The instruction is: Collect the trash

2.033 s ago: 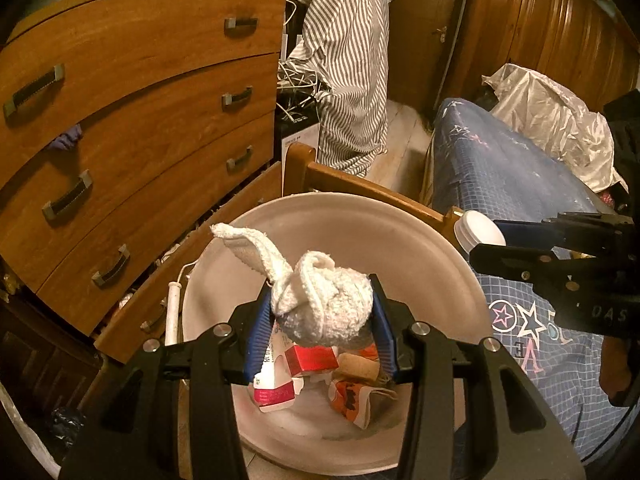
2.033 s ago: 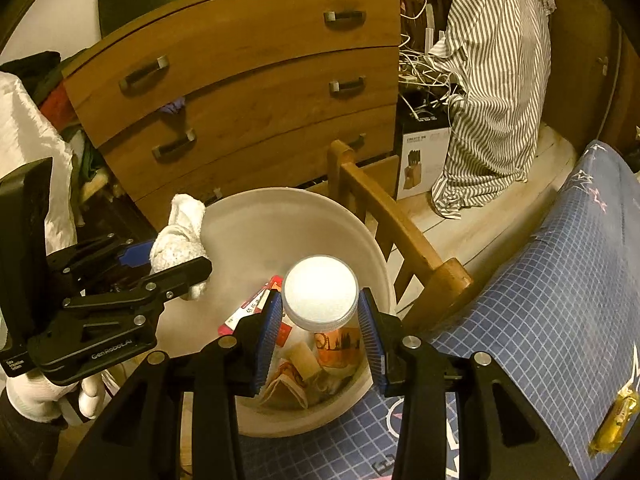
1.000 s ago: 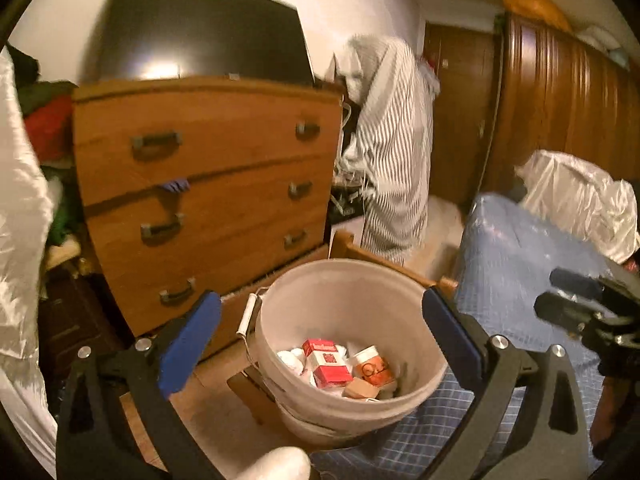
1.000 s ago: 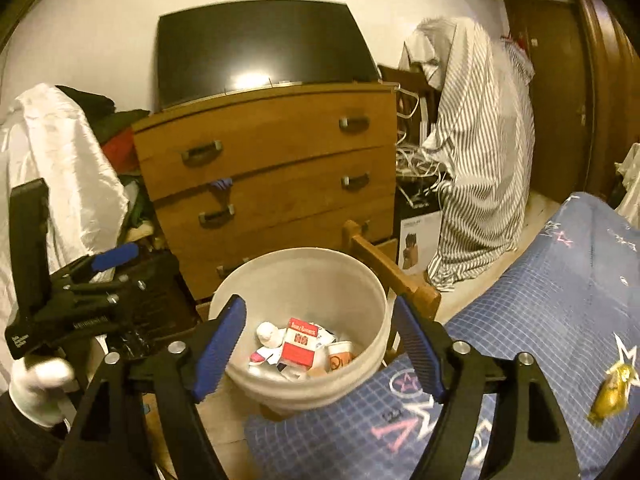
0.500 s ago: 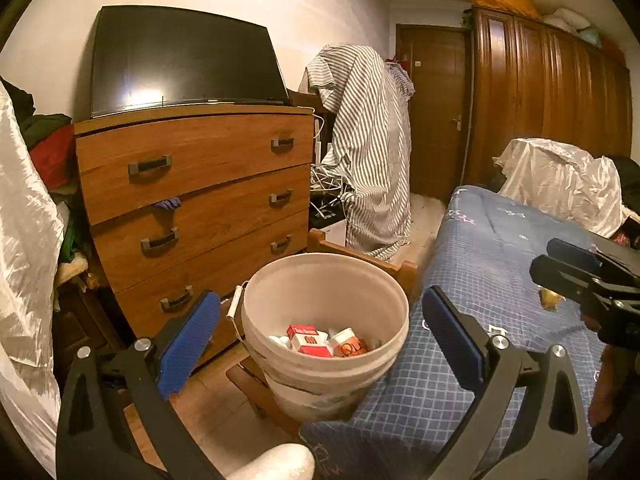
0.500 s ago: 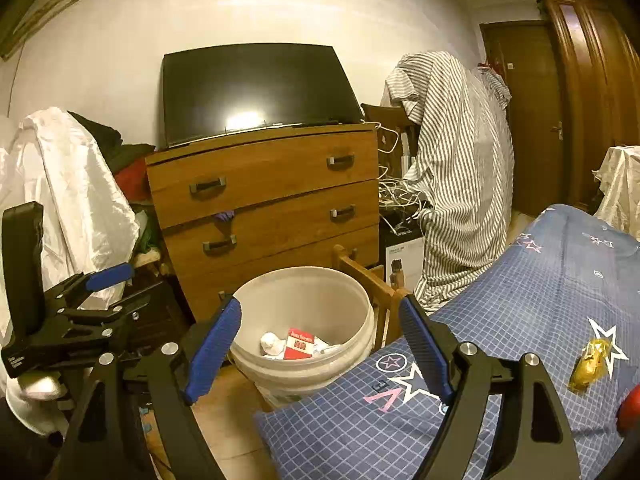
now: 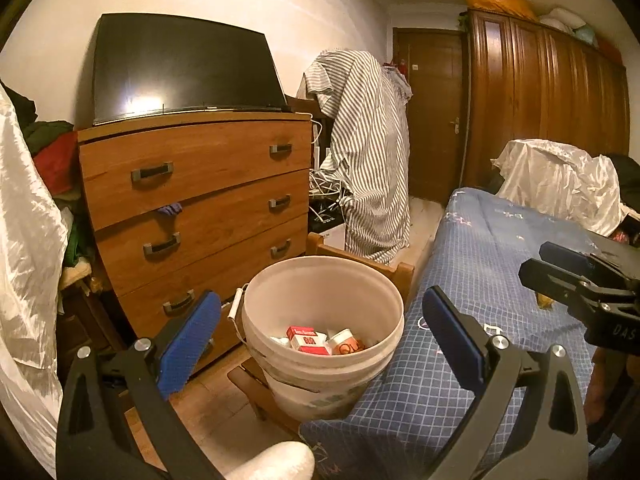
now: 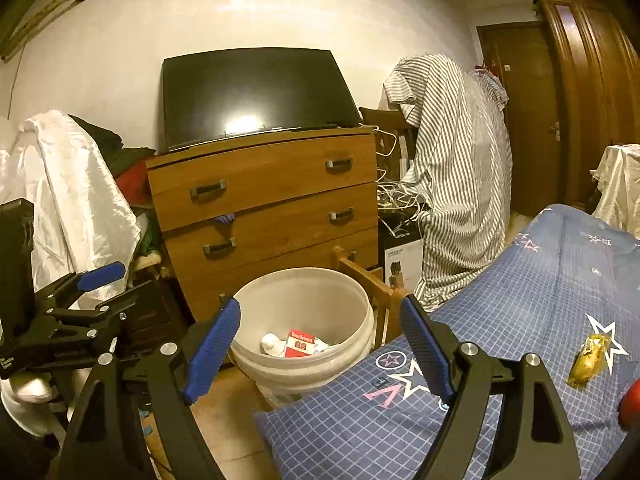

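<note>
Now both claws hang empty over the foot of the bed, jaws spread wide with nothing between the blue pads. The left claw (image 7: pixel 320 338) frames the bucket (image 7: pixel 280 364) at the lower centre of its view, and the right claw (image 8: pixel 320 344) does the same from a shade further right. Down in the bucket sit a red-and-white carton (image 7: pixel 307 340), a small round tub with an orange label (image 7: pixel 346 343) and, in the right view, a balled white wad (image 8: pixel 271 343). So that drop looks finished, and my read is that we are between items, hunting the next piece of trash.

And there it is: a crumpled yellow wrapper (image 8: pixel 592 360) lies at the right edge of the right view, on the blue checked bedspread (image 8: pixel 520 312), well apart from the bucket. A red thing (image 8: pixel 630 400) peeks in at the far right edge, too cropped to name.

Next move, as I judge it: swing the right claw across to the wrapper, bring the open jaws down either side of it and close gently, since thin foil on soft bedding could slip or drag the cover up with it. Then back to the bucket, which stands on the floor beside the wooden bed frame (image 8: pixel 368 280), below the dresser (image 8: pixel 264 200).
</note>
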Action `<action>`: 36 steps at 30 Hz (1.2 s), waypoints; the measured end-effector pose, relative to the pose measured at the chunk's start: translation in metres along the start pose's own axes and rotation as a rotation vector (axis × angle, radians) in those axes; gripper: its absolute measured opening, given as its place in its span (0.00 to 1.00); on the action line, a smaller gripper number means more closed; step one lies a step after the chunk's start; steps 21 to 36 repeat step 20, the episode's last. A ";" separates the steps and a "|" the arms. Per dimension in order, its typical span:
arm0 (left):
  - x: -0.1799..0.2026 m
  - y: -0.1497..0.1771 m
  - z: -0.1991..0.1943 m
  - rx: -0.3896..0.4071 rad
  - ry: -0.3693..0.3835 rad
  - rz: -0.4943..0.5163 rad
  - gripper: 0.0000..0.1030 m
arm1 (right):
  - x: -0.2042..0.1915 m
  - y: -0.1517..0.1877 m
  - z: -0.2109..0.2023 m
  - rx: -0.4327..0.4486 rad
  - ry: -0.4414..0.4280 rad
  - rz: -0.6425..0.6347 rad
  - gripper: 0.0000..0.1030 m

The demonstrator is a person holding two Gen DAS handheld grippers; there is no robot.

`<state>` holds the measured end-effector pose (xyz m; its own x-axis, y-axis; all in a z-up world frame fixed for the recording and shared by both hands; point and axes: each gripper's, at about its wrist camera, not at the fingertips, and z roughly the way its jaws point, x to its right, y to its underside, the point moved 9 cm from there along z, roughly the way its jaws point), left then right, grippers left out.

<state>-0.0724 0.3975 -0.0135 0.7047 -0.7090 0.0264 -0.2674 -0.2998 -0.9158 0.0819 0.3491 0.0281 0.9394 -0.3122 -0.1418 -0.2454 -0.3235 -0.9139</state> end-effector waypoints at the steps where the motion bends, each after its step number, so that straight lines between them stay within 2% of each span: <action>1: 0.000 0.001 0.001 -0.005 0.001 -0.001 0.95 | -0.001 0.000 0.002 -0.001 0.000 0.001 0.80; 9: 0.005 0.003 0.007 -0.031 0.025 0.006 0.95 | -0.001 -0.001 0.004 -0.006 -0.002 0.002 0.80; 17: 0.007 0.016 0.021 -0.094 0.006 0.011 0.95 | -0.003 -0.001 0.013 -0.023 0.000 -0.004 0.82; 36: 0.006 0.017 0.021 -0.096 0.000 0.005 0.95 | -0.005 0.001 0.016 -0.031 -0.002 -0.005 0.82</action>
